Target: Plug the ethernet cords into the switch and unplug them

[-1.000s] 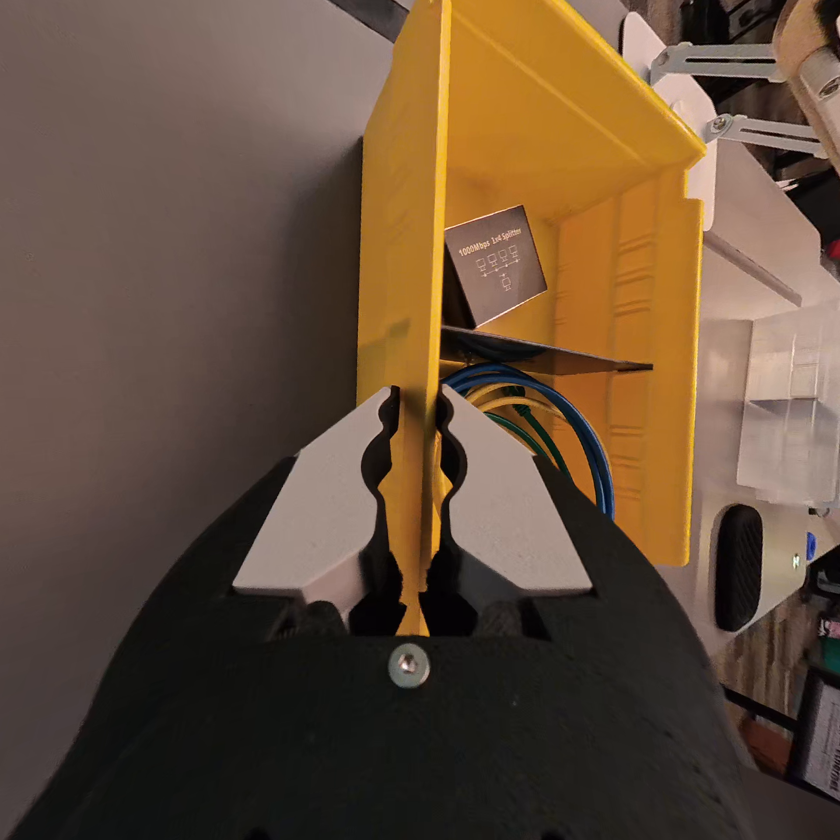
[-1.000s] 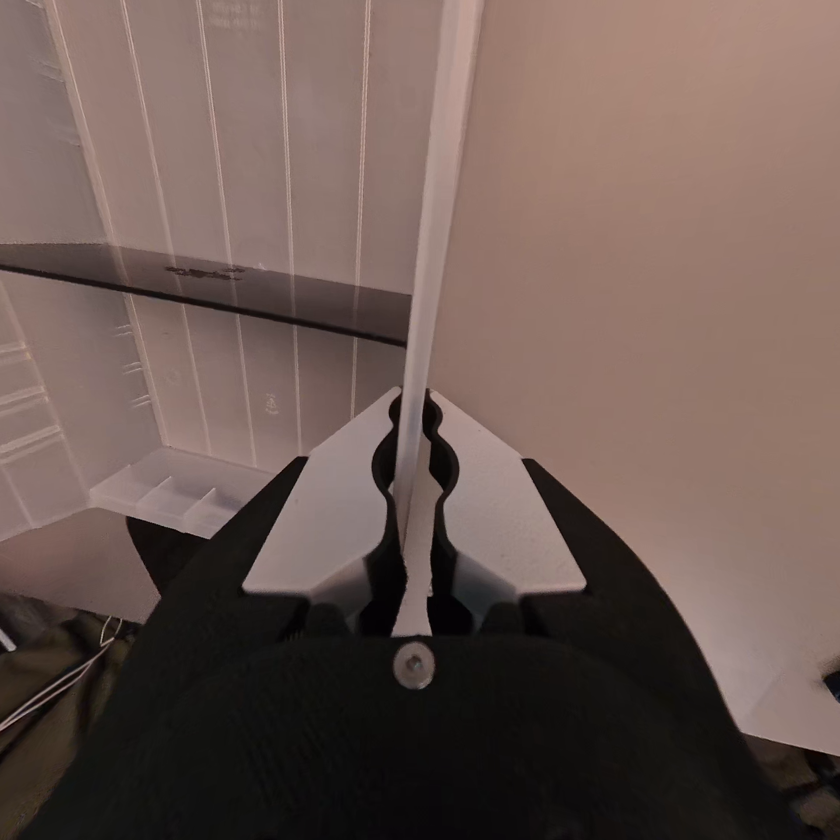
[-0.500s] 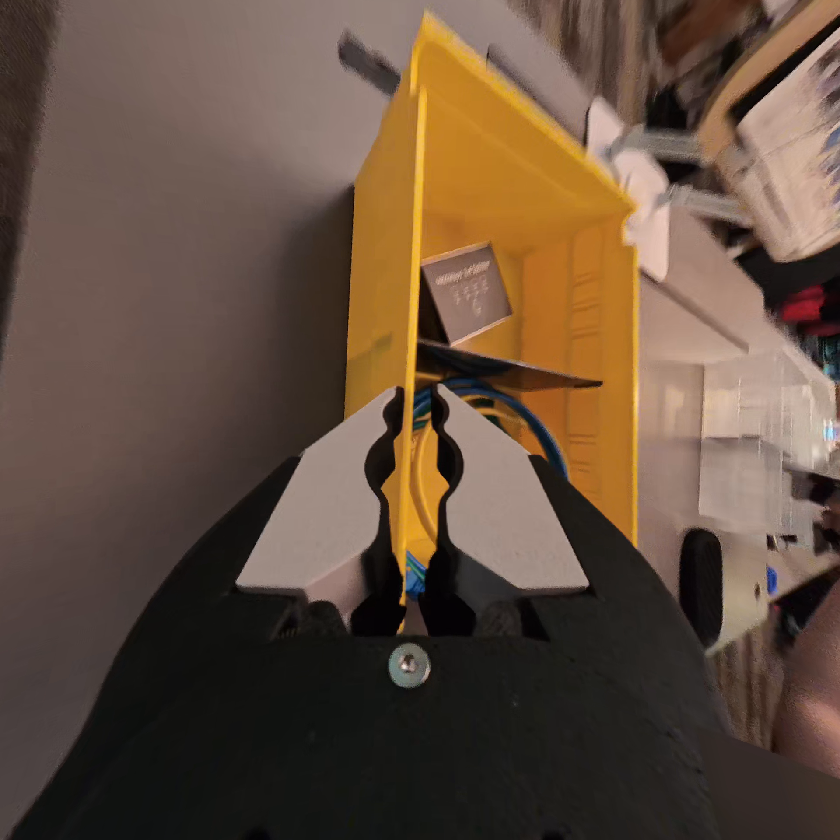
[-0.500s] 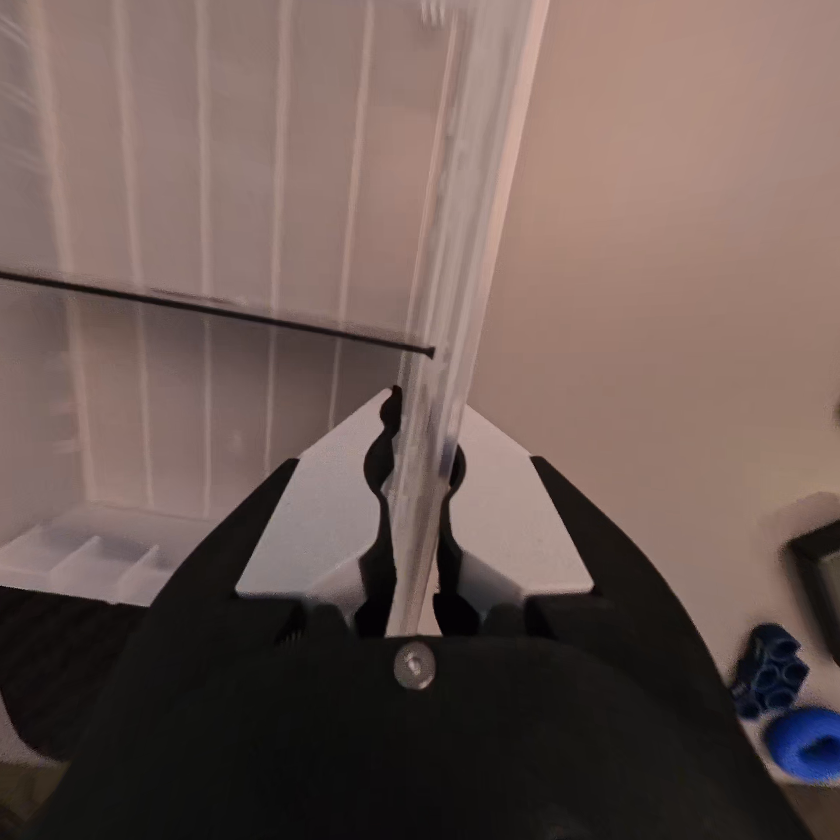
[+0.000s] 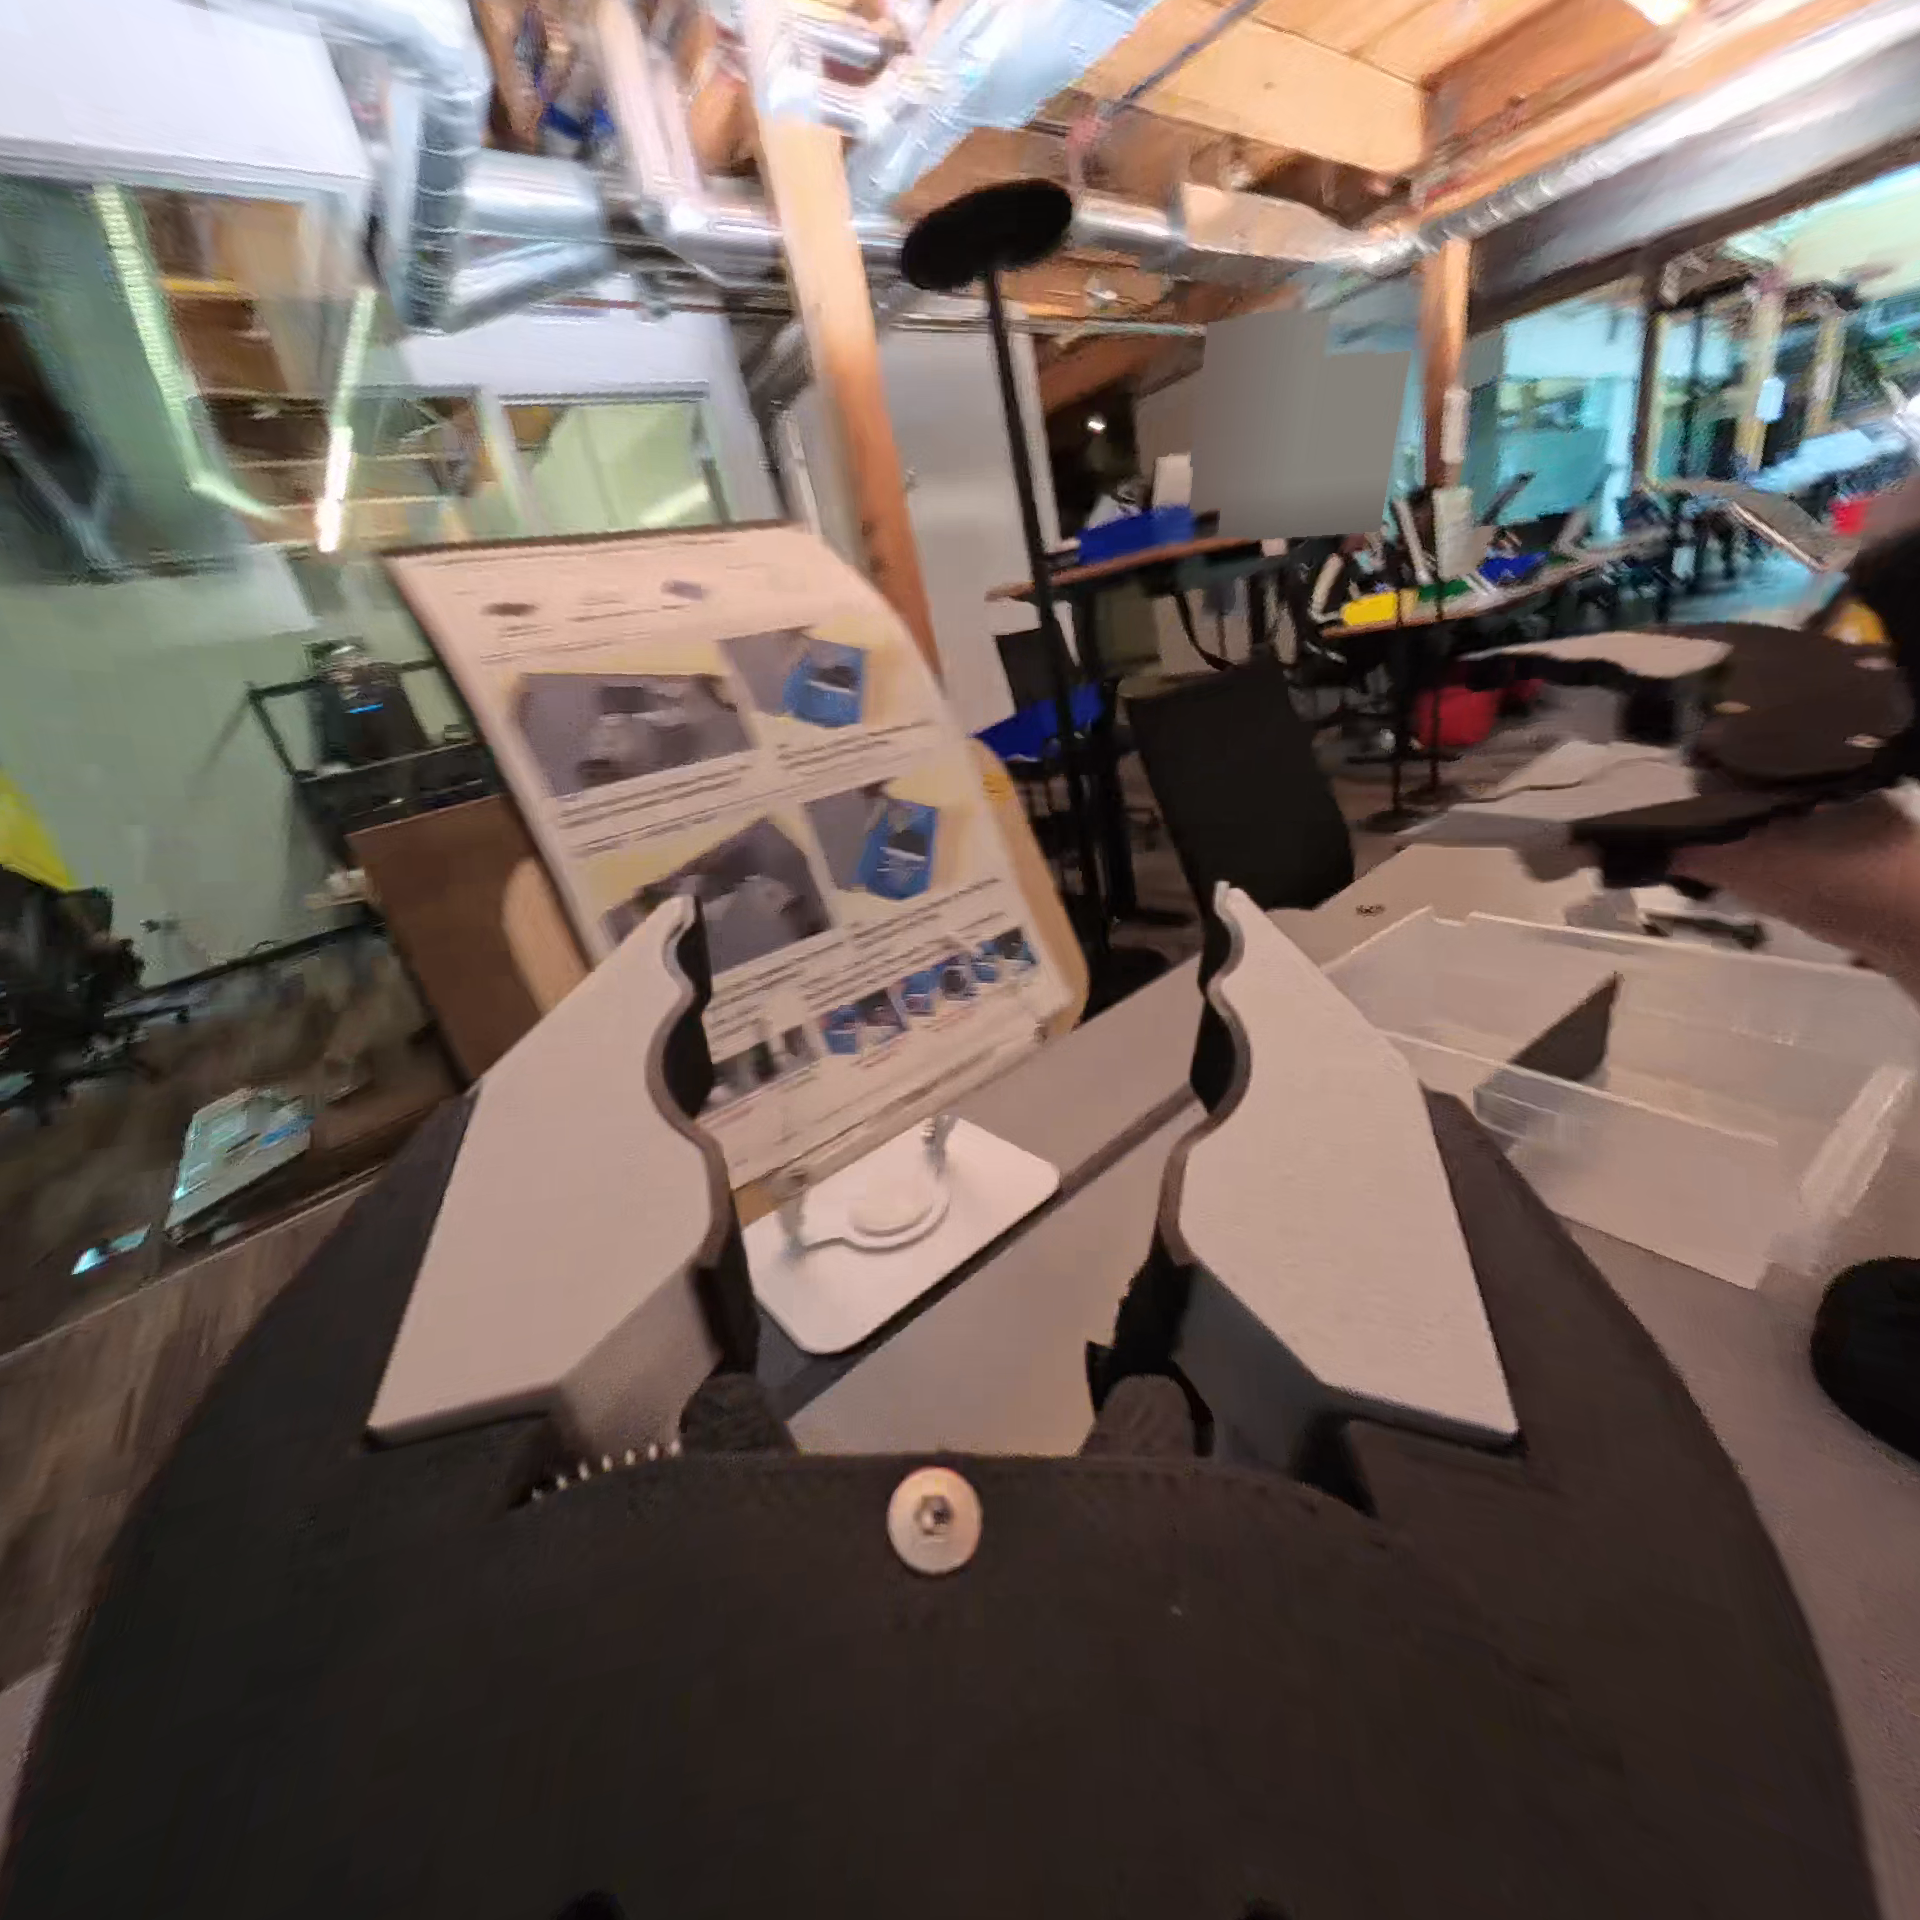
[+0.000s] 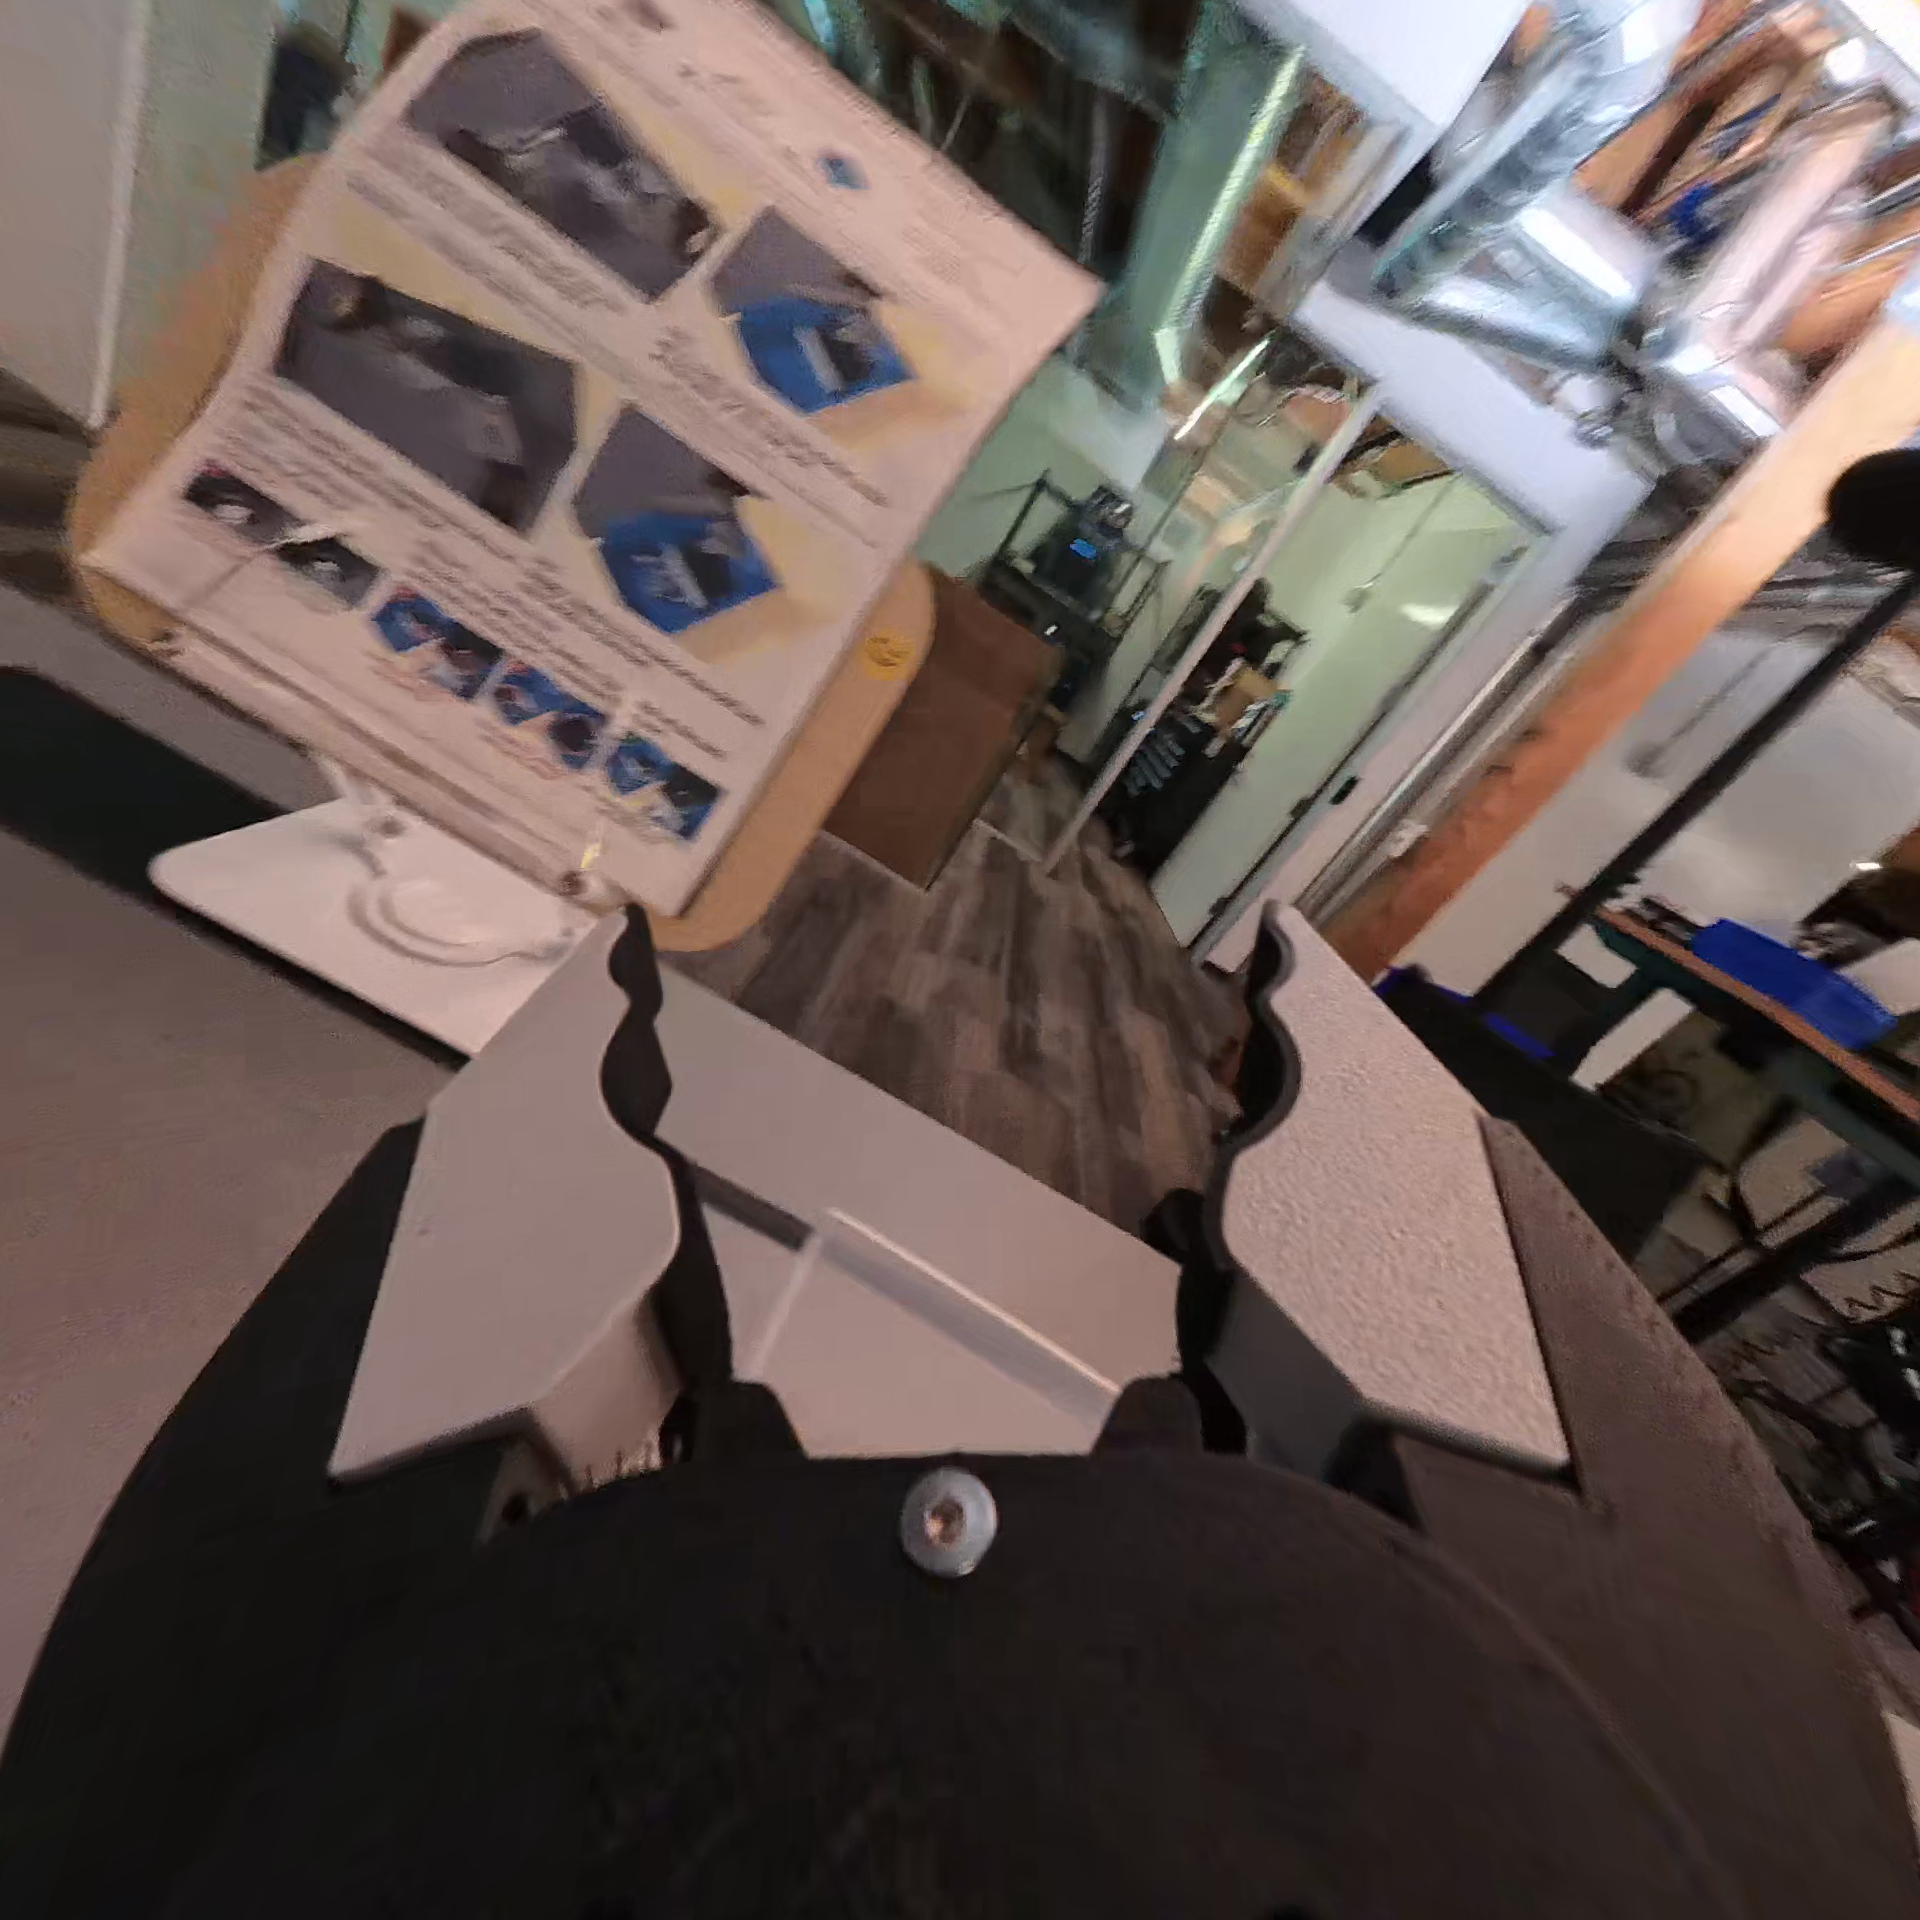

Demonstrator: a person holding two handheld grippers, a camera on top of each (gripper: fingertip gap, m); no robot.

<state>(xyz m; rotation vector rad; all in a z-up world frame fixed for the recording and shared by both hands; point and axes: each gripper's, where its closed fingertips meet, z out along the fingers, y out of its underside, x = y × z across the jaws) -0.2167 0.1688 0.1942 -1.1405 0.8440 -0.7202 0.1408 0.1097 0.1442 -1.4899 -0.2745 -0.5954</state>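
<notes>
Fingers: left gripper (image 5: 951, 940) and right gripper (image 6: 951, 935) both spread wide, empty | Risk: switch, cords out of view; blind reach could strike clear bin (image 5: 1621, 1081) on desk (image 5: 1039, 1371)

Instruction board (image 5: 748, 821) motion-blurred, unreadable; clear bin (image 5: 1621, 1081) cut off right, contents perhaps none.

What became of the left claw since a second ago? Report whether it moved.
Yes. The left claw let go of the yellow bin's wall, opened, and swung up off it; it now faces the instruction board, with the clear bin to its right.
</notes>
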